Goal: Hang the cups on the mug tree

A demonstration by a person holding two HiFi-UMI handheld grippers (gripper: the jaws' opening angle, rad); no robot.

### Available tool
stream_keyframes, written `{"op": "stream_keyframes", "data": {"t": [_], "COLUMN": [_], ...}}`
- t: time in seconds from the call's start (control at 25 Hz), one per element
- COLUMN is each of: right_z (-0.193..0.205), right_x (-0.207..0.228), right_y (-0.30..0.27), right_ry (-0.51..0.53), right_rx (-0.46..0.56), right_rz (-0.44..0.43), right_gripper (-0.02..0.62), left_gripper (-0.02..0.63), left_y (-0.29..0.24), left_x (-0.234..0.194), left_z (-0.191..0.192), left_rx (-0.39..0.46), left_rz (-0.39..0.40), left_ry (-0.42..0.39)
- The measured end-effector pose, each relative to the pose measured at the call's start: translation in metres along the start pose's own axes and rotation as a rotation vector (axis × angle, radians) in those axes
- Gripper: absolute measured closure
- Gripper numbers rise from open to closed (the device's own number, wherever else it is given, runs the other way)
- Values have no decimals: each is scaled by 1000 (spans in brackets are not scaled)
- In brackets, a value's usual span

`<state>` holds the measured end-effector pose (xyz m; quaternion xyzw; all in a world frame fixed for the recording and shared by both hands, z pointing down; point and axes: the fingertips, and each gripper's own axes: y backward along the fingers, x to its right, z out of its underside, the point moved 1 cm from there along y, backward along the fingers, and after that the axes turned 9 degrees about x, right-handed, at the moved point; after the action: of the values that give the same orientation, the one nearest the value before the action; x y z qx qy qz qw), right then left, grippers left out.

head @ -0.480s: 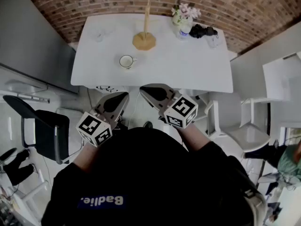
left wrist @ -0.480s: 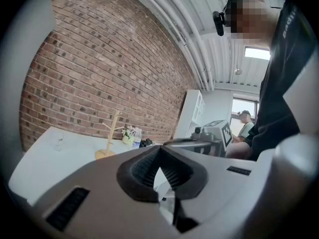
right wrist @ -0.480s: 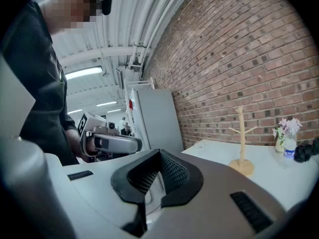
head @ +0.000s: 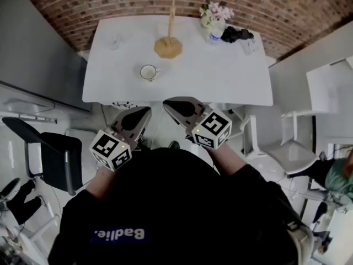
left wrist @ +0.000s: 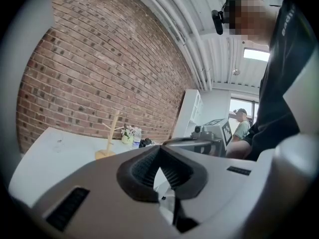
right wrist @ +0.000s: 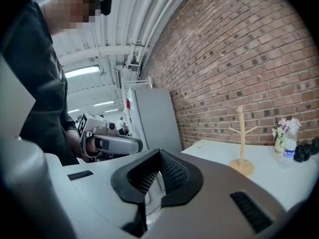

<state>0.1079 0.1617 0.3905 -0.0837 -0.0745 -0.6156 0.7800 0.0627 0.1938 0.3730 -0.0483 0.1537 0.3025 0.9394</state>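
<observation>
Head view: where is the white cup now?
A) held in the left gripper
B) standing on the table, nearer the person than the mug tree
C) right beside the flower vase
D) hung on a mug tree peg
B: the white cup stands upright on the table, apart from the mug tree, on its near left side, with its pegs bare.

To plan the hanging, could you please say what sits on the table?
A cup, the mug tree, flowers, a bottle and a dark bundle; the flowers hide whatever is behind them.
</observation>
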Motion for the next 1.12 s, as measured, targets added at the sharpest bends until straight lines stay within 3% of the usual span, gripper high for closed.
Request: {"op": "stream_keyframes", "data": {"t": [0.4,0.72,1.12], "right_z": [-3,-7,3], "right_x": [12,28,31], "right_y": [-33,-75,-117], "right_ry": [-9,54,114], "right_rx": [18,-42,-106], "right_rz": [46,152,287], "right_gripper": [565,563,563], "left_gripper": [604,604,604], "left_y": [5,14,35], "left_x": [-36,-88,-133], "left_z": [-9,-29,-35], "left_rx": [-4,-15,4], "left_rz": [39,105,222], "left_ry": [-12,-37,-6]}}
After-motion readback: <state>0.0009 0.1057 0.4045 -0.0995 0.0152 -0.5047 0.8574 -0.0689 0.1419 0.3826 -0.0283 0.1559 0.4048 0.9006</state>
